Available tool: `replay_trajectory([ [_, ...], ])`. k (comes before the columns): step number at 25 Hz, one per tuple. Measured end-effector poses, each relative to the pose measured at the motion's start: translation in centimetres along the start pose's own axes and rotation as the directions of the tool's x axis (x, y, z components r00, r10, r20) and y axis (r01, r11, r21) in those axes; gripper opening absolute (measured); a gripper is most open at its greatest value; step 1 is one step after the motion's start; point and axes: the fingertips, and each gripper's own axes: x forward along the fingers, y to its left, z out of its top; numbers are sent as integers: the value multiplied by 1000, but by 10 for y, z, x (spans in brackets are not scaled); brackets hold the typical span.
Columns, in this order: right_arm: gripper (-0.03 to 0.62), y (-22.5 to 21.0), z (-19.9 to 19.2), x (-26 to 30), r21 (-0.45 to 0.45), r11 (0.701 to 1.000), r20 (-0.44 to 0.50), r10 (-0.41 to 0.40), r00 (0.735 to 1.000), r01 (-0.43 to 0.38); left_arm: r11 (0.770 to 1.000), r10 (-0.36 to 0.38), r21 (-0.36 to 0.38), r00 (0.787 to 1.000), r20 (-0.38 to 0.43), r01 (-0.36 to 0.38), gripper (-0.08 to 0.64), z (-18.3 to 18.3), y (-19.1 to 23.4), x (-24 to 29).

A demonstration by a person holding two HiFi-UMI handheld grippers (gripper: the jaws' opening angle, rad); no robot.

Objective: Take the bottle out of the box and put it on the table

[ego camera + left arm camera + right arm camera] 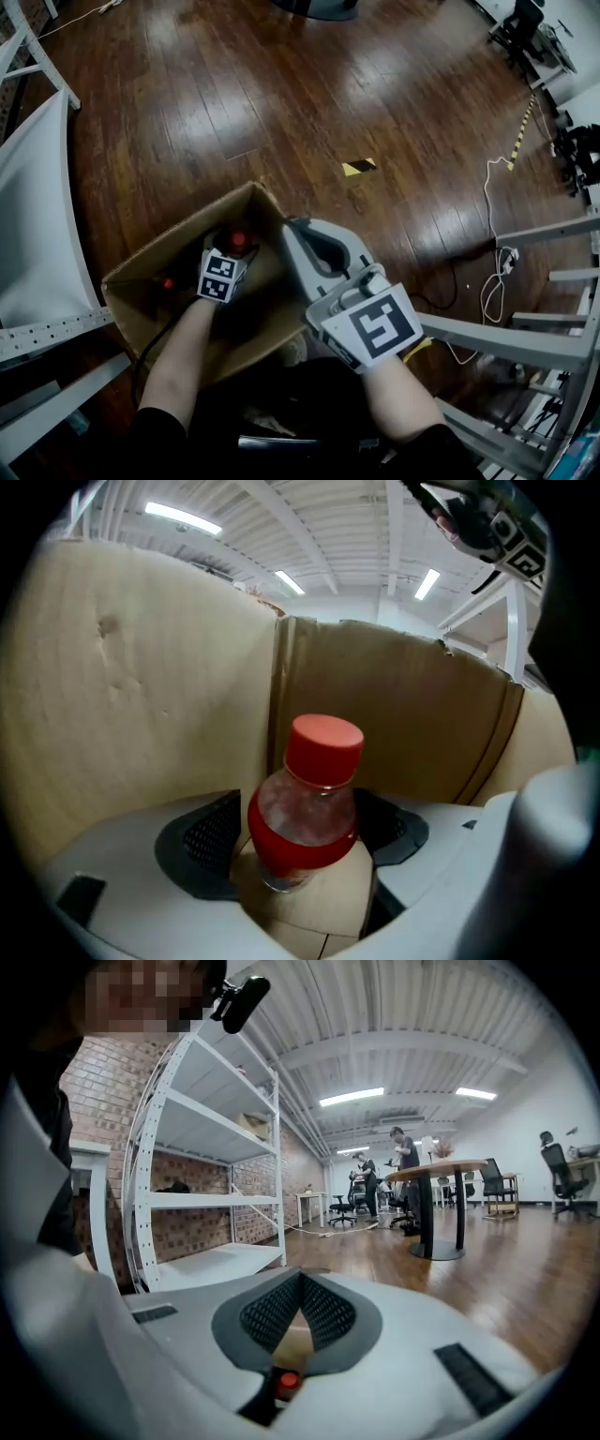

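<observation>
- One dark brown wooden plank floor (281, 94) runs through the whole room, and one open tan cardboard box (173, 239) sits low over it.
- Two pale frames flank the box: a white metal rack frame (37, 234) to its left and a grey metal frame (525, 328) to its right.
- One scrap of yellow-and-black striped tape (358, 167) lies on the floor beyond the box's far corner. One white cable (492, 281) loops on the floor well to the box's right.
- Away from the box, the right gripper view shows a red brick wall (103, 1082), a white shelf unit (211, 1129), ceiling strip lights (352, 1097), a round pedestal worktop (436, 1171) and two people (403, 1152) far off beside it.
- One clear plastic bottle (307, 808) with a red cap and a red label band stands inside the box, near a corner where two walls meet. It leans slightly.
- One small red spot (167, 282) shows nearer the box's left wall. It is too small to tell what it is.
- Two tools are in play. The left hand-held gripper (298, 836) reaches down into the box with its jaws spread wide. The bottle stands between them, with a gap to each pad.
- The right hand-held gripper (300, 1283) lies at the box's right rim with its jaw tips drawn together. Tan cardboard shows through the slot below the tips, and I cannot tell whether they pinch it.
</observation>
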Motion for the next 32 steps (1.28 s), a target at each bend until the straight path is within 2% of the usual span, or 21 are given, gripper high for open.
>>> replay_trajectory([
  [5, 5, -3, 2, -3, 16, 1000, -1, -11, 1000, 11, 1000, -10, 15, 997, -72, 11, 369, -18, -7, 15],
  [6, 5, -2, 2, -3, 11, 1000, -4, -7, 1000, 7, 1000, -5, 14, 997, -80, 6, 347, -20, -6, 16],
  [10, 5, 2, -3, -2, 5, 1000, -26, 4, 1000, -4, 1000, -2, 10, 994, -106, 3, 337, -22, -3, 16],
  [15, 5, 3, -9, 1, 9, 1000, -52, 4, 999, -3, 1000, -28, -17, 995, -92, 27, 319, -8, -8, 7],
  [18, 5, 2, -14, 4, 6, 1000, -63, 0, 998, 0, 999, -32, -15, 998, -59, 31, 319, 15, -11, -1],
  [22, 5, -7, -23, 1, 38, 998, -98, -55, 994, 59, 998, -55, 27, 998, -15, 55, 319, 50, -26, -25],
  [26, 5, -10, -21, 17, 39, 997, -63, -65, 996, 67, 996, -64, 65, 997, 34, 62, 318, 92, -27, -58],
  [29, 4, -14, -7, 33, 38, 996, -46, -80, 996, 82, 991, -65, 121, 996, 66, 57, 316, 141, -22, -93],
  [32, 5, -12, 34, 26, 43, 995, -83, -82, 993, 86, 983, -68, 177, 996, 57, 57, 316, 196, -27, -134],
])
